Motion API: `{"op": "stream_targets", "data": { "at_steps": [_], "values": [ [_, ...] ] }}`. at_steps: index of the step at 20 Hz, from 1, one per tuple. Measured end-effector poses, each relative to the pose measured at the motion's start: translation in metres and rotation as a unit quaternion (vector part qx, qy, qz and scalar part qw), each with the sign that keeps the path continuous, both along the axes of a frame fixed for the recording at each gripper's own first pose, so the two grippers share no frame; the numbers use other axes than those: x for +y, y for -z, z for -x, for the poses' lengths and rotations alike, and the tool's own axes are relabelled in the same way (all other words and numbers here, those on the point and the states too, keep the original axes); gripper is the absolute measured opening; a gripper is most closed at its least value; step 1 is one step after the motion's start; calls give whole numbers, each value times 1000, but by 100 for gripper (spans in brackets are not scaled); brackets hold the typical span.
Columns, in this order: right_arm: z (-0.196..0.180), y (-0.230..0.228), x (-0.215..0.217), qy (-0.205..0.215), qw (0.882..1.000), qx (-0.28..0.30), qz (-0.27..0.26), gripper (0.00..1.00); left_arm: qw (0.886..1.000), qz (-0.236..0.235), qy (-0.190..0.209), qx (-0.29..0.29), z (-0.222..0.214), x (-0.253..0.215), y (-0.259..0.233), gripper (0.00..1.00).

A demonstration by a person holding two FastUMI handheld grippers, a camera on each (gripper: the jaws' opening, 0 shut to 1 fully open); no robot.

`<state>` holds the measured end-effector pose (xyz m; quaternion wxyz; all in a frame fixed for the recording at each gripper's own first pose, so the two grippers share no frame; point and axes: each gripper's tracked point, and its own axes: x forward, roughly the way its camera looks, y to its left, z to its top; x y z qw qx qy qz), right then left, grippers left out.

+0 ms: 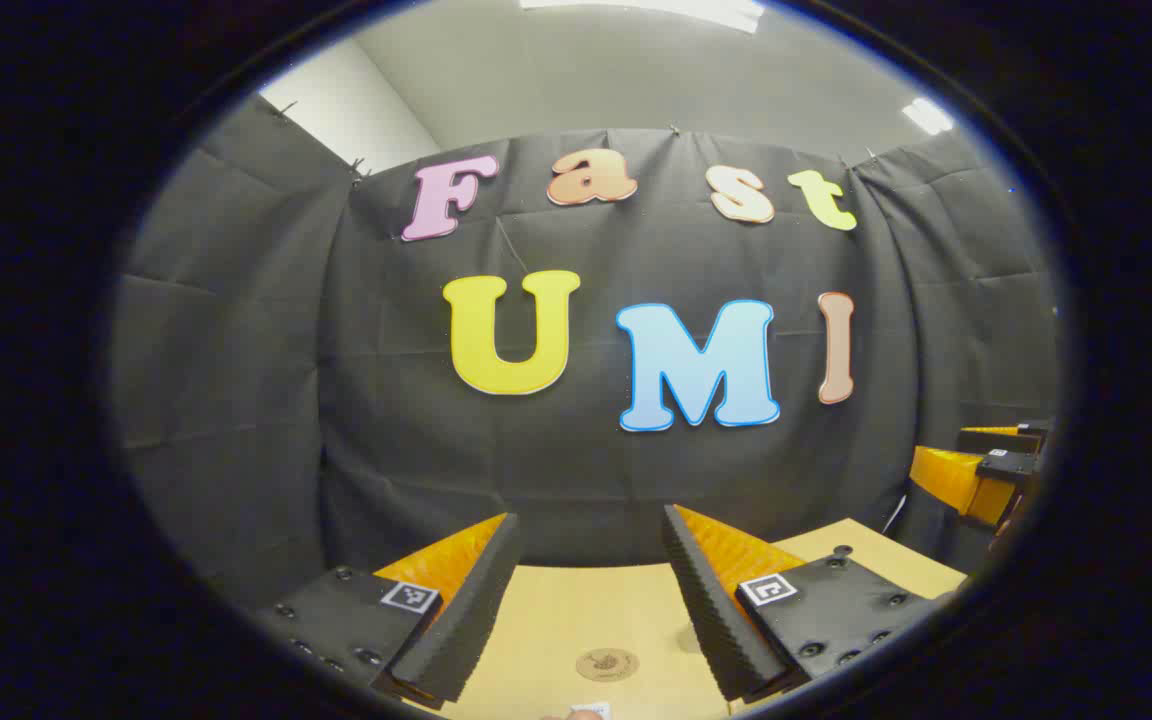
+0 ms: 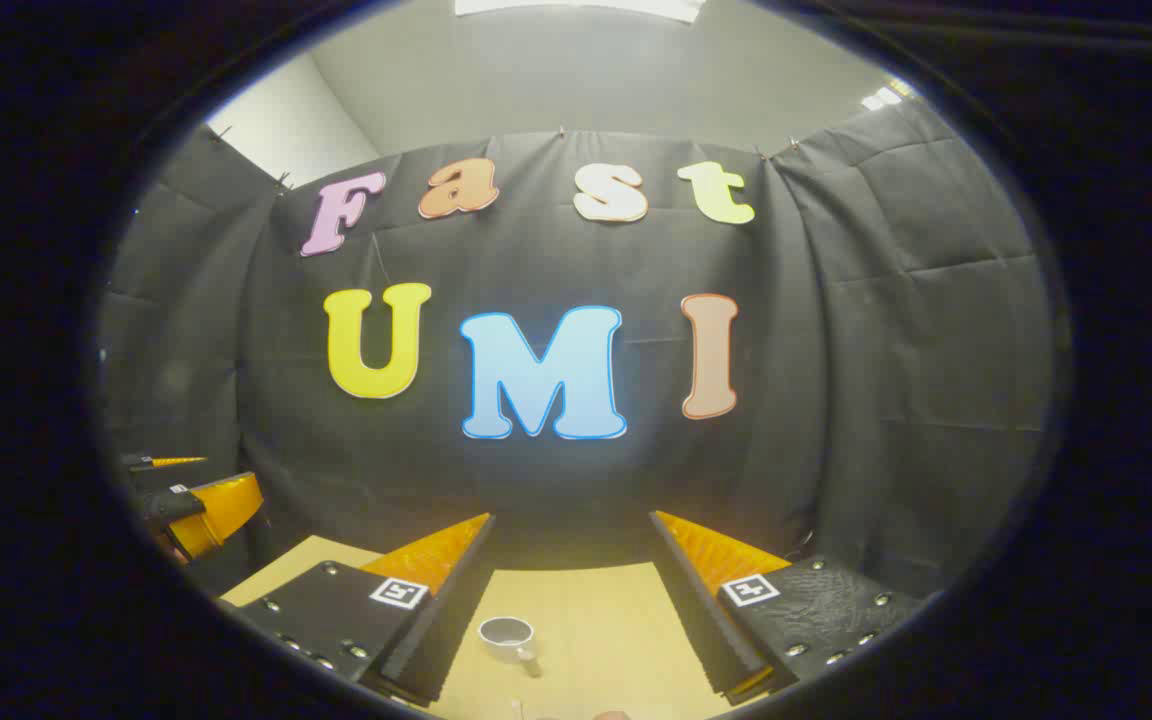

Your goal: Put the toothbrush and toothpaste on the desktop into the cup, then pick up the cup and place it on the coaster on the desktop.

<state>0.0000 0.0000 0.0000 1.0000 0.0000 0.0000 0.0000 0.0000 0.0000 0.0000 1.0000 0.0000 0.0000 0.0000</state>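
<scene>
In the left gripper view, the left claw (image 1: 591, 590) sits at the bottom of the frame, fingers apart, above the counter (image 1: 556, 610). The coaster (image 1: 607, 664) lies on the counter between the fingers, low in the frame. The right claw (image 1: 981, 470) shows at the right edge.

In the right gripper view, the cup (image 2: 507, 635) stands on the counter at lower centre, between the right claw's spread fingers and nearer the left one. The left claw sits at the left edge.

No legible text; square markers (image 1: 410, 597) unreadable.
</scene>
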Motion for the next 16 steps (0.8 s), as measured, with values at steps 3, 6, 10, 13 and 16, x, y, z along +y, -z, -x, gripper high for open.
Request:
{"op": "stream_targets", "data": {
  "at_steps": [3, 6, 10, 13, 16],
  "values": [
    [2, 3, 6, -13, 1000, 9, 8, 92, 1000, -1, -2, 6, 1, 2, 4, 94],
    [3, 5, 15, -24, 999, 18, 17, 91, 1000, 5, -2, 10, 3, 1, 4, 87],
    [5, 13, 22, -33, 999, 30, 27, 91, 1000, 7, -5, 17, 4, 2, 10, 94],
    [3, 25, 26, -35, 997, 53, 33, 91, 999, 7, -6, 31, 4, 1, 20, 94],
    [-2, 44, 32, -45, 994, 91, 28, 91, 999, 4, -5, 54, 1, -1, 41, 94]
  ]
}}
